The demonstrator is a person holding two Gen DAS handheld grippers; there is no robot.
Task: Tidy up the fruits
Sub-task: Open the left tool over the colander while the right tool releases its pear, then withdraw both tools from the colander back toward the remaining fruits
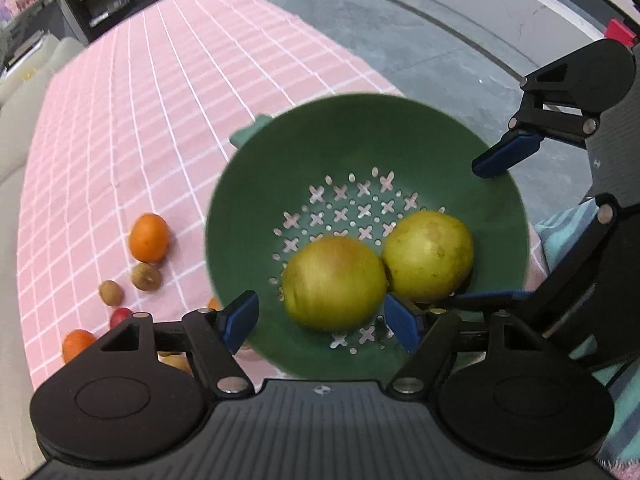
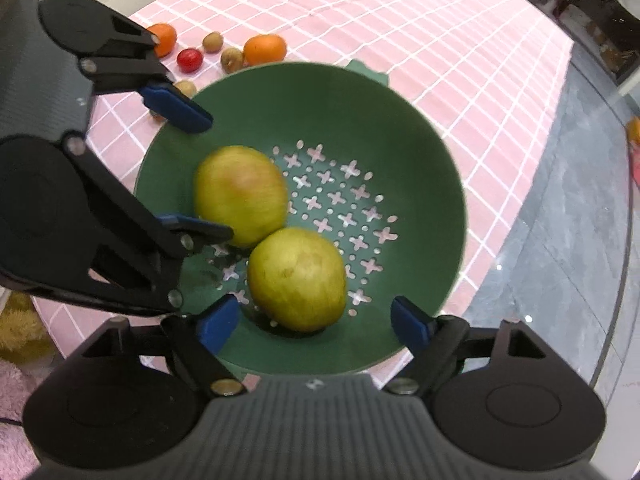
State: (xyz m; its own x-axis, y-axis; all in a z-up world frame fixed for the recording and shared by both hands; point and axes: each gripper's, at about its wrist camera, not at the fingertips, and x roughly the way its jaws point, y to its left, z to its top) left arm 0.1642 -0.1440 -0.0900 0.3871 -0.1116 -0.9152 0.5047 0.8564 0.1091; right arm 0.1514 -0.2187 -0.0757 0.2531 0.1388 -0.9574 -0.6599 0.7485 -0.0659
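A green colander point(image 1: 400, 136) point(image 2: 400, 128) sits on a pink checked cloth point(image 1: 160, 100) point(image 2: 400, 20) and holds two yellow-green apples. My left gripper point(image 1: 322, 322) is open, its fingers on either side of the reddish-tinted apple point(image 1: 334, 282) point(image 2: 240, 194). My right gripper point(image 2: 316, 326) is open, its fingers on either side of the other apple point(image 2: 298, 280) point(image 1: 428, 254). Each gripper shows in the other's view: the right one point(image 1: 486, 230) and the left one point(image 2: 202, 176). Neither apple is lifted.
Left of the colander lie loose fruits: two oranges point(image 1: 149, 237) point(image 1: 78, 344), brown longan-like fruits point(image 1: 146, 276) point(image 1: 111, 293) and a red cherry tomato point(image 1: 120, 316). Grey tabletop point(image 1: 440, 40) lies beyond the cloth. A striped teal cloth point(image 1: 560, 232) lies at the right.
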